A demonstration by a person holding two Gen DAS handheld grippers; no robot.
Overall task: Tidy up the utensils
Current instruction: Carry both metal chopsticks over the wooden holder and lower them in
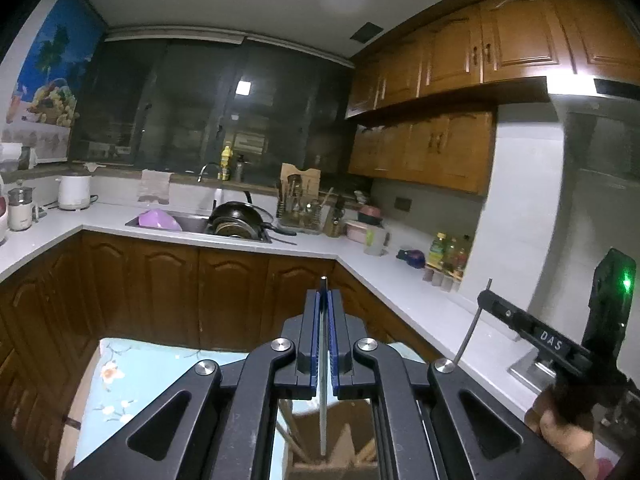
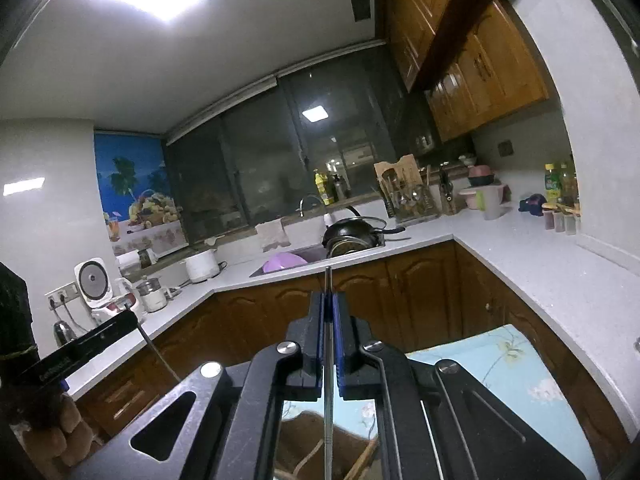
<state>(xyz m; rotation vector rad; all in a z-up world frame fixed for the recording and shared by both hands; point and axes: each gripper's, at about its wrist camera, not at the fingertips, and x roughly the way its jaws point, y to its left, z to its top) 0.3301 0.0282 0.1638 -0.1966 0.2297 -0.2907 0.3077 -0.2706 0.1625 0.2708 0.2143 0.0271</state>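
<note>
My left gripper point(image 1: 323, 294) is shut on a thin metal utensil point(image 1: 323, 360), which I see edge-on between the blue pads; its tip pokes out just past the fingertips. My right gripper point(image 2: 328, 298) is shut on a slim metal stick point(image 2: 328, 380) that runs back under the camera. Each gripper shows in the other's view: the right gripper point(image 1: 486, 300) with its stick hanging down, and the left gripper point(image 2: 134, 316) low at the left. Both are held in the air over the floor, short of the counter. A utensil rack point(image 1: 298, 212) point(image 2: 408, 200) full of cutlery stands on the far counter beside the sink.
The white L-shaped counter point(image 1: 400, 280) carries a sink point(image 1: 192, 224) with a purple basin point(image 1: 160, 220) and a black wok point(image 1: 236, 218), a rice cooker point(image 2: 96, 280), bottles point(image 1: 448, 252) and a pale cup point(image 1: 376, 240). Brown cabinets sit below; a light-blue flowered cloth point(image 2: 520, 376) lies low.
</note>
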